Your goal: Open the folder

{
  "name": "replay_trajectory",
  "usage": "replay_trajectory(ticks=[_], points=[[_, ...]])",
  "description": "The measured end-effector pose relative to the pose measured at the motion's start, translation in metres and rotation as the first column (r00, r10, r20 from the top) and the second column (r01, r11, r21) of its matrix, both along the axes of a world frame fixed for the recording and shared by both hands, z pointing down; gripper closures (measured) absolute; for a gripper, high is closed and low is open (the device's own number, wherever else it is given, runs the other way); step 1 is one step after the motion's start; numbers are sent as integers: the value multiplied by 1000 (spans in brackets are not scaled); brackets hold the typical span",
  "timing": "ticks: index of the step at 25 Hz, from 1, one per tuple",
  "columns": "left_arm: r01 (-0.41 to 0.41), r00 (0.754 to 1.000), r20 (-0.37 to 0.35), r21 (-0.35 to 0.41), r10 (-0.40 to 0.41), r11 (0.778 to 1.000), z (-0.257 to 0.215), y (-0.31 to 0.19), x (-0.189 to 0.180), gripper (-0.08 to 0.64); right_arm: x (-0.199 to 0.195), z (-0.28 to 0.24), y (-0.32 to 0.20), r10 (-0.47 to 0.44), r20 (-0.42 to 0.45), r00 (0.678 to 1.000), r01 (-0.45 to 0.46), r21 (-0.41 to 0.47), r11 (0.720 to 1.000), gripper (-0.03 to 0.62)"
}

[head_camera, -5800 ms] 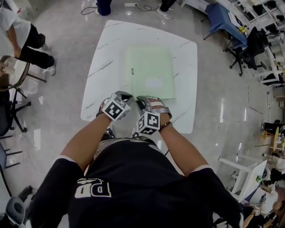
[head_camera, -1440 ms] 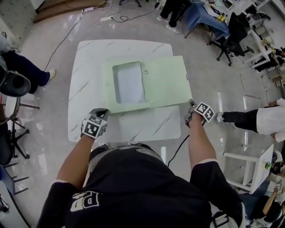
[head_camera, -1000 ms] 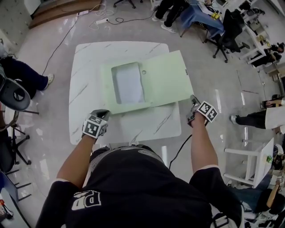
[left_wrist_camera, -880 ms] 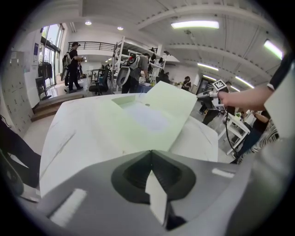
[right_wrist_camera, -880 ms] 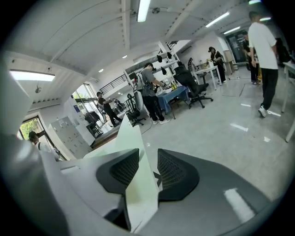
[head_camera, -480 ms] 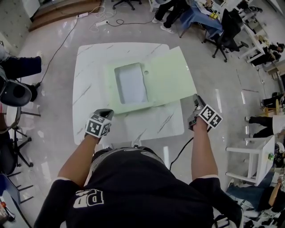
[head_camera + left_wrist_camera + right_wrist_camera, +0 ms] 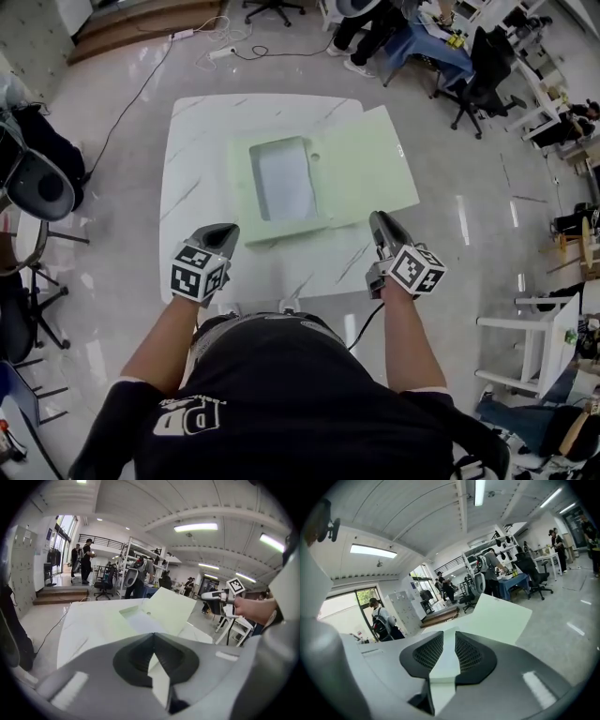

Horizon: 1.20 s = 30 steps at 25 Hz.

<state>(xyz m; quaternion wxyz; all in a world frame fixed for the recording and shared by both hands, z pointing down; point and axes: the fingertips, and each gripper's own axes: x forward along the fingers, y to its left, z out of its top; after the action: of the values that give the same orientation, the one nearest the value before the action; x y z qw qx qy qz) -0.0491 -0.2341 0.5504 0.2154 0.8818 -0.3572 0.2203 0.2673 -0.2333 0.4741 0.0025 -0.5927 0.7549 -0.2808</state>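
Note:
The pale green folder lies open on the white marble table. Its left half carries a clear pocket, and its right flap sticks out past the table's right edge. My left gripper hangs over the table's near left part, short of the folder, shut with nothing in it. My right gripper is near the table's front right, just short of the flap. Its jaws have just been closing but are still open, with nothing between them. The folder lies ahead in the left gripper view, and its flap shows ahead in the right gripper view.
A dark office chair stands left of the table. People and a blue-covered desk are beyond the far right corner. Cables run over the floor behind the table. A white rack stands to my right.
The folder, closed at first, lies open. My right gripper has drawn left, away from the flap's near corner. Both grippers look larger in the head view, raised off the table.

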Motion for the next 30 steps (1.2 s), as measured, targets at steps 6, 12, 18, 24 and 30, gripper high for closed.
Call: replay_trajectory(ticks=[6, 12, 18, 24, 30], points=[[-19, 999, -47, 58, 22, 998, -38, 14, 4, 508, -66, 0, 11, -172, -151, 973, 172, -16, 985, 568], [-26, 998, -56, 107, 32, 994, -62, 24, 2, 508, -113, -12, 20, -289, -211, 934, 298, 13, 954, 591], [5, 998, -69, 121, 3, 993, -74, 31, -6, 508, -149, -20, 27, -368, -285, 885, 392, 31, 919, 592], [4, 998, -66, 148, 6, 989, -85, 36, -7, 508, -173, -30, 32, -409, -317, 856, 455, 85, 886, 592], [-4, 998, -68, 183, 17, 983, -100, 34, -9, 508, -186, -35, 35, -435, -314, 844, 486, 105, 868, 592]])
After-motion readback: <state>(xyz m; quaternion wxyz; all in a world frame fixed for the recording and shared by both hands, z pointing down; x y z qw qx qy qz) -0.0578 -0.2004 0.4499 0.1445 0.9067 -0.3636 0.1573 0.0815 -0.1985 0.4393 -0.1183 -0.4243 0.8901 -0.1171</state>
